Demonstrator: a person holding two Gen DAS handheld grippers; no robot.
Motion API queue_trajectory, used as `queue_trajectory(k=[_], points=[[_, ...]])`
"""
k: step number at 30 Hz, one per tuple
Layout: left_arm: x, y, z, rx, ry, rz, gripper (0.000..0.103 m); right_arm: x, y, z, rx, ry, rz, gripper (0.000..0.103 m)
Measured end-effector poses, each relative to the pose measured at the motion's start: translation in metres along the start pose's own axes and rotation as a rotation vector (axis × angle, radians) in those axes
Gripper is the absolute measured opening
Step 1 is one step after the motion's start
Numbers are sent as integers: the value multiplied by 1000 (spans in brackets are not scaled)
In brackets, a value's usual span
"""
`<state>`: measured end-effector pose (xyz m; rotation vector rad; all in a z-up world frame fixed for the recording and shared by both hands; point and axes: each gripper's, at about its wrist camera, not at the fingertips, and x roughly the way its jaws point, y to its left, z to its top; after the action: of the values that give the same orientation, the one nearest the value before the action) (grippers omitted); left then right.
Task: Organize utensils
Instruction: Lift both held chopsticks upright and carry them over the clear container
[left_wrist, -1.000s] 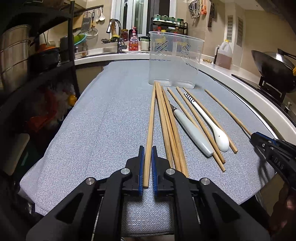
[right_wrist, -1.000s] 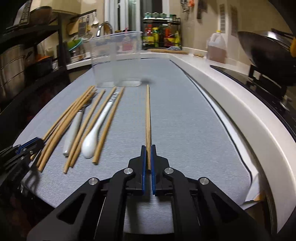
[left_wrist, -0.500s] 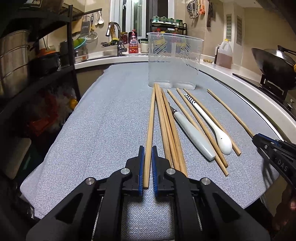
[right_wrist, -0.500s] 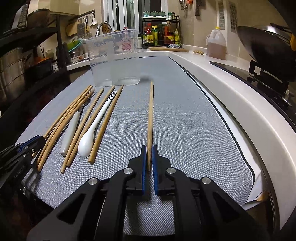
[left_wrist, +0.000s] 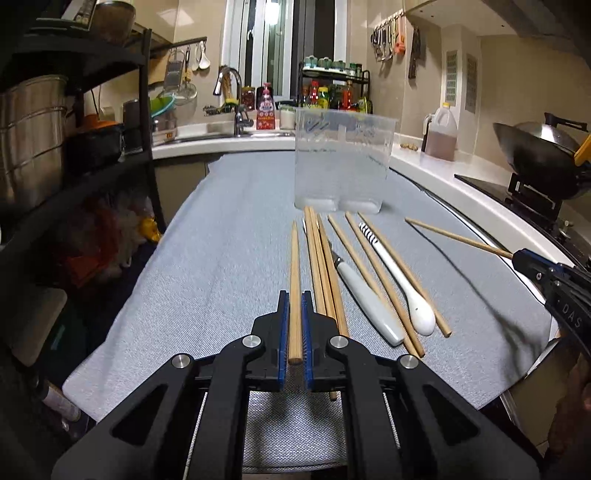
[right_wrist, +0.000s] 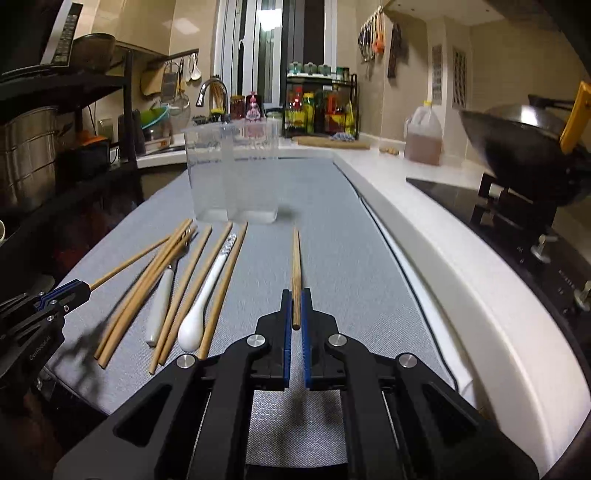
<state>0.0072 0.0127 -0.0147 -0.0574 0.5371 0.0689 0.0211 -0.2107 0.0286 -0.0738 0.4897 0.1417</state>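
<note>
left gripper (left_wrist: 294, 325) clamps a wooden chopstick (left_wrist: 294, 266) | right gripper (right_wrist: 295, 314) clamps another chopstick (right_wrist: 296, 266) | both point toward clear container (left_wrist: 341, 158)

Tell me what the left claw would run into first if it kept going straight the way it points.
Probably the clear plastic container: the left claw and its held chopstick aim at the container's left edge, though depth is hard to judge.
</note>
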Motion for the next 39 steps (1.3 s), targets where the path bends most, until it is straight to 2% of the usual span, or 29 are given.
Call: queue_trajectory(k=[8,15,21,25,31,39], points=[[-14,10,9,-25,-51,16,7,-21,-4,22,2,-65,2,5],[-25,22,27,-83,-80,-17,7,-39,-4,45,-10,-112,19,5],[-29,27,44,-88,-100,-20,7,-47,-4,66,-7,-145,41,5],[-35,30,59,-73,-126,-16,7,-50,1,79,-14,-160,55,5],[-35,42,94,-66,-141,-49,7,-46,8,107,-24,-161,87,5],[-28,49,145,-79,-100,-90,7,-32,14,139,-12,-122,112,5]])
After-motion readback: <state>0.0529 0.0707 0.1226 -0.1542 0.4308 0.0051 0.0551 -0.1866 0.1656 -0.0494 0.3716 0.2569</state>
